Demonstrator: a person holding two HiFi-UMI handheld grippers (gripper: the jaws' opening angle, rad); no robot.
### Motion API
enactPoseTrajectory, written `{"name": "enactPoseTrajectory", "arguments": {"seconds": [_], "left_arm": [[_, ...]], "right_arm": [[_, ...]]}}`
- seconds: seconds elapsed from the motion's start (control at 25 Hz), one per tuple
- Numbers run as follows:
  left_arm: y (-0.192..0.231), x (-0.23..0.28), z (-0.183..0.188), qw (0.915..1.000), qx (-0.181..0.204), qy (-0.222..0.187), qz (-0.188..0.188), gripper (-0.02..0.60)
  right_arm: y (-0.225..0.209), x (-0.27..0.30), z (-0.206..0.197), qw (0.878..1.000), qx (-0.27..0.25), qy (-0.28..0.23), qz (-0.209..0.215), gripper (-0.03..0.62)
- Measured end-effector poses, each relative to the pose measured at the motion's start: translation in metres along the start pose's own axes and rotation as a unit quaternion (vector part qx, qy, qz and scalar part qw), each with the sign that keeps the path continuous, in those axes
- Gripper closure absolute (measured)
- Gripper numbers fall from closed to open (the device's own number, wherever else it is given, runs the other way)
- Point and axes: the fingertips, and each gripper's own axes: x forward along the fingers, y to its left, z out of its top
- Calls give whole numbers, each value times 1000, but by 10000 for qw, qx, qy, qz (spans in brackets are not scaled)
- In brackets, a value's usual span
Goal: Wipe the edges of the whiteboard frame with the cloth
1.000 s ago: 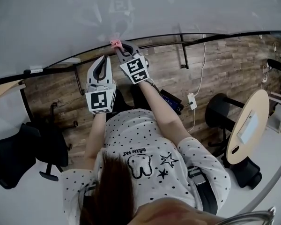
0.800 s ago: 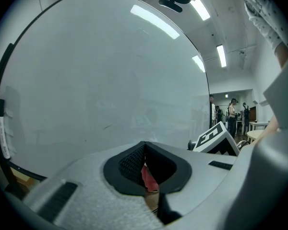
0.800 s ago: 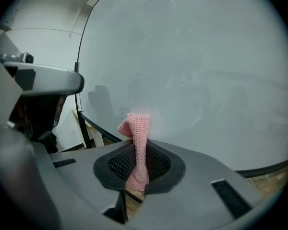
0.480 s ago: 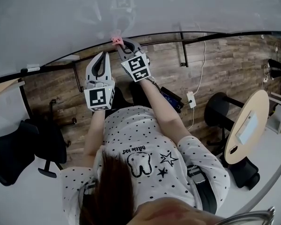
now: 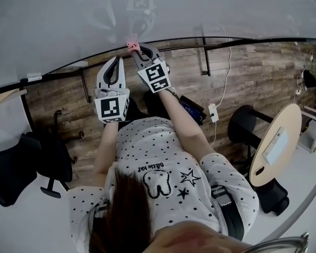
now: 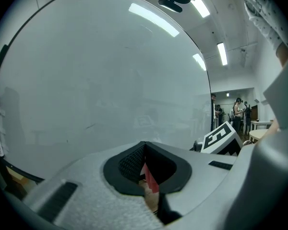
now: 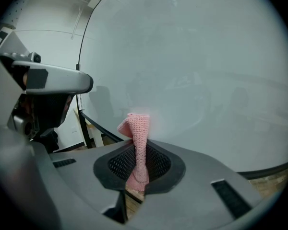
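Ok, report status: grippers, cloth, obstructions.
Right gripper shut on pink cloth, tip at bottom edge of whiteboard frame. Left gripper shut, alongside. Nothing visibly blocking.

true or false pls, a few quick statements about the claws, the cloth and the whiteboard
1. The right claw grips a pink cloth. True.
2. The left claw holds the cloth. False: the right one does.
3. The whiteboard is full of writing. False: it looks blank.
4. The cloth is near the board's lower frame. True.
5. A black chair stands on the floor. True.
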Motion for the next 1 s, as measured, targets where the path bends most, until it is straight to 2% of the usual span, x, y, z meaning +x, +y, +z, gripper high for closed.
{"name": "enactPoseTrajectory", "arguments": {"seconds": [1.0], "left_arm": [[-27, 18, -13, 9996, -35, 200, 175, 566]], "right_arm": [[-43, -24, -13, 10000, 76, -34, -52, 562]]}}
